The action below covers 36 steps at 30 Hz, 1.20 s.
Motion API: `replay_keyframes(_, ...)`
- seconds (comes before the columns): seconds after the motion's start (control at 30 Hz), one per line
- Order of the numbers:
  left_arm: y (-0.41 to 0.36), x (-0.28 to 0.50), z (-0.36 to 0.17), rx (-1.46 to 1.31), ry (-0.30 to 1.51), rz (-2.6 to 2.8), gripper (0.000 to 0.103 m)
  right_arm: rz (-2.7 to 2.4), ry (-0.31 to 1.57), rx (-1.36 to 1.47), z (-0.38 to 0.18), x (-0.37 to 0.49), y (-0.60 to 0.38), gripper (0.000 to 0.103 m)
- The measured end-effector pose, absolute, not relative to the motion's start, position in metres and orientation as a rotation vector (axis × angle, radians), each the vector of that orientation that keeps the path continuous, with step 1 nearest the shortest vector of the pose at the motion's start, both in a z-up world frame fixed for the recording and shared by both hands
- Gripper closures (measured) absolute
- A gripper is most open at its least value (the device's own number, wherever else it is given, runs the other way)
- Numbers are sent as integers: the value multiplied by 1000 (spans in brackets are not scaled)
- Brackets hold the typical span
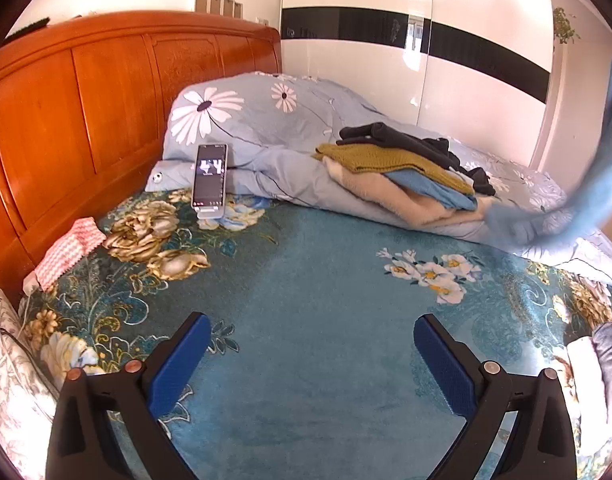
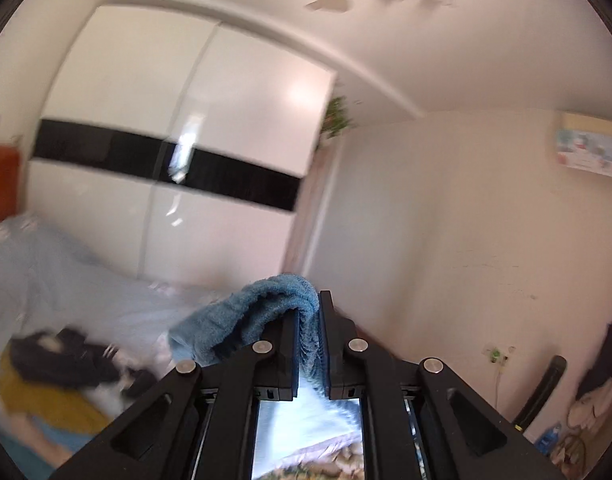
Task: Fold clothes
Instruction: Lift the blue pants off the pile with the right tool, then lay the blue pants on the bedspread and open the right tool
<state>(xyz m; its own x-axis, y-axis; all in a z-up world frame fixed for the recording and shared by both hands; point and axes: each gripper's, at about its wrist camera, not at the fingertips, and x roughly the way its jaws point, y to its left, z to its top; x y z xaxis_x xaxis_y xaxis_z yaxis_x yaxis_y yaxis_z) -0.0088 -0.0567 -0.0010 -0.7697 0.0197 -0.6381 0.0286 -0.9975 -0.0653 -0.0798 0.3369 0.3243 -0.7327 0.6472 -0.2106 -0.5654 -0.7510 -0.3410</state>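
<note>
My right gripper (image 2: 308,312) is shut on a fuzzy blue garment (image 2: 246,316) and holds it up in the air, pointing toward the wardrobe and ceiling. The same blue garment (image 1: 578,204) shows blurred at the right of the left wrist view, hanging down to the quilt. My left gripper (image 1: 310,344) is open and empty, low over the teal floral bedspread (image 1: 306,280). A pile of folded clothes (image 1: 402,168), dark, olive, blue and beige, lies on the light-blue floral quilt (image 1: 266,128); the pile also shows in the right wrist view (image 2: 58,368).
A phone (image 1: 209,176) stands propped against the quilt near the orange wooden headboard (image 1: 86,100). A pink-and-white cloth (image 1: 70,252) lies at the left bed edge. Grey and white clothing (image 1: 602,360) lies at the right edge. A white wardrobe (image 1: 426,60) stands behind the bed.
</note>
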Motion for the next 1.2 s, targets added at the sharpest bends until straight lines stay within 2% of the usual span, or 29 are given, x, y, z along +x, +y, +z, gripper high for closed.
replay_keyframes(0.07, -60, -4, 2, 1044, 112, -2948, 0, 2476, -376, -547, 297, -85, 318, 95)
replay_keyframes(0.23, -81, 6, 7, 1005, 157, -2910, 0, 2589, -409, -972, 188, -101, 265, 95)
replay_keyframes(0.4, -104, 14, 6, 986, 215, -2861, 0, 2715, -241, -1457, 98, -96, 163, 95)
replay_keyframes(0.6, -139, 21, 4, 948, 197, -2760, 0, 2746, 31, -2086, -8, -88, 38, 94)
replay_keyframes(0.73, -175, 26, 2, 928, 310, -2654, 0, 2874, 321, -2165, -4, -102, -38, 94)
replay_keyframes(0.8, -194, 29, 0, 919, 367, -2605, 0, 2935, 504, -2120, 8, -105, -63, 94)
replay_keyframes(0.83, -201, 31, -1, 917, 381, -2586, 0, 2957, 529, -2093, 8, -106, -76, 94)
replay_keyframes(0.9, -208, 35, -3, 915, 371, -2568, 0, 2966, 514, -2087, -2, -107, -103, 94)
replay_keyframes(1.13, -217, 38, -23, 995, 364, -2519, 0, 2804, 308, -2341, -70, -104, -151, 92)
replay_keyframes(1.17, -218, 37, -27, 1014, 370, -2513, 0, 2779, 277, -2375, -79, -104, -155, 90)
replay_keyframes(1.2, -217, 36, -30, 1028, 375, -2510, 0, 2753, 246, -2409, -89, -103, -160, 84)
